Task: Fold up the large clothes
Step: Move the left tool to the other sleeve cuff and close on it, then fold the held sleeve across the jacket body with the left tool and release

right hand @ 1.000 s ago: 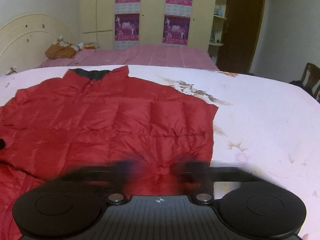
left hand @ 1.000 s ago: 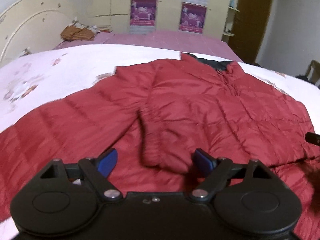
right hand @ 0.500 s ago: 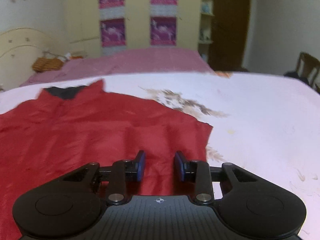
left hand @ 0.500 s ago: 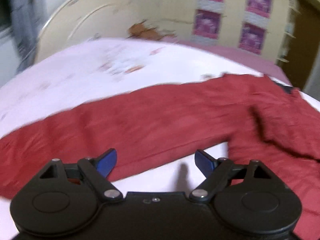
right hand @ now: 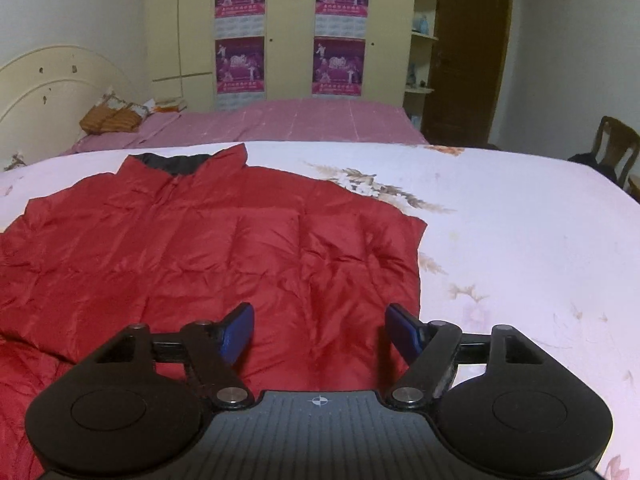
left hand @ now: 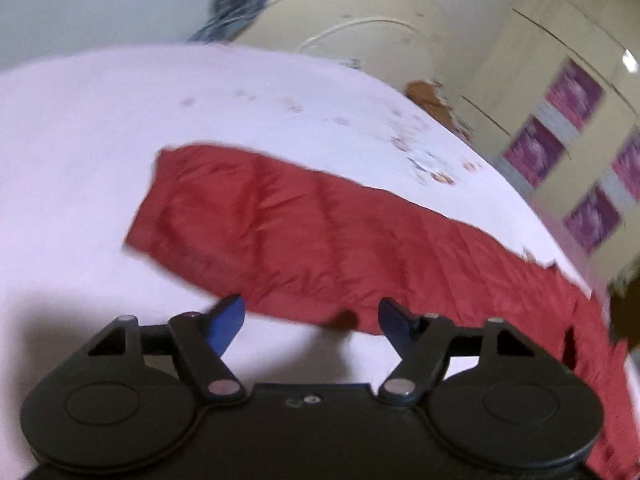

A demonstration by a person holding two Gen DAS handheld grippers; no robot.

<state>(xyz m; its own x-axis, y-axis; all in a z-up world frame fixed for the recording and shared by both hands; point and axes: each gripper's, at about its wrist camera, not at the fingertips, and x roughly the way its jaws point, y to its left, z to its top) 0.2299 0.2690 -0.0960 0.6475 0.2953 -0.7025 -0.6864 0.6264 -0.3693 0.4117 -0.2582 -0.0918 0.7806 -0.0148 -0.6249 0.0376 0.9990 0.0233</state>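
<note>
A red padded jacket [right hand: 208, 256] is spread flat on the white flowered bedsheet [right hand: 520, 248], one sleeve [left hand: 304, 236] stretched outward. The left gripper [left hand: 311, 322] is held over the sleeve's near edge, its jaws just narrowed yet empty. The right gripper [right hand: 320, 334], just reopened, is held unclenched over the jacket's body.

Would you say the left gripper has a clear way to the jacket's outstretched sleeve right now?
Probably yes: the left gripper is open, the sleeve lies flat on the bedsheet just ahead, and nothing sits between them.

Red jacket sleeve [left hand: 320, 240] stretched across white bedsheet [left hand: 80, 140] — blurred; left gripper [left hand: 310, 318] gaping.
</note>
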